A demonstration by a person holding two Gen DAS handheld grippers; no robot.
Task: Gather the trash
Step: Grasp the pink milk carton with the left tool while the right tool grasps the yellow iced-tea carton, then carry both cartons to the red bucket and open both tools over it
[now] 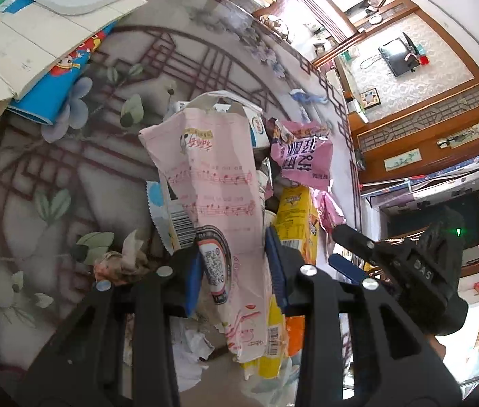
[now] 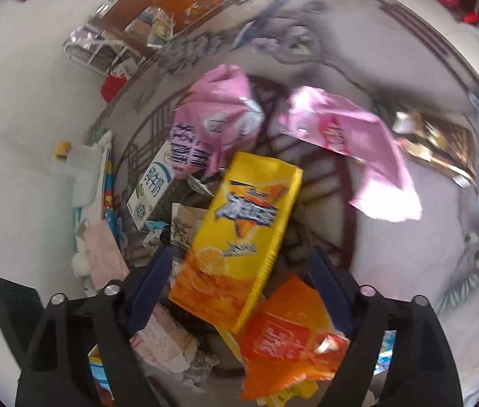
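Observation:
In the left wrist view a flattened pale pink carton printed with music notes stands up between the blue pads of my left gripper, which is shut on its lower part. Behind it lie a pink snack bag, a yellow carton and a white milk carton. In the right wrist view my right gripper is open and wide over the pile. The yellow iced-tea carton lies between its pads without touching them, and an orange wrapper lies beneath.
The trash lies on a flower-patterned table. Stacked boxes and books sit at its far left, and a crumpled tissue is near my left fingers. Another pink wrapper and a gold wrapper lie to the right. Wooden cabinets stand beyond the table edge.

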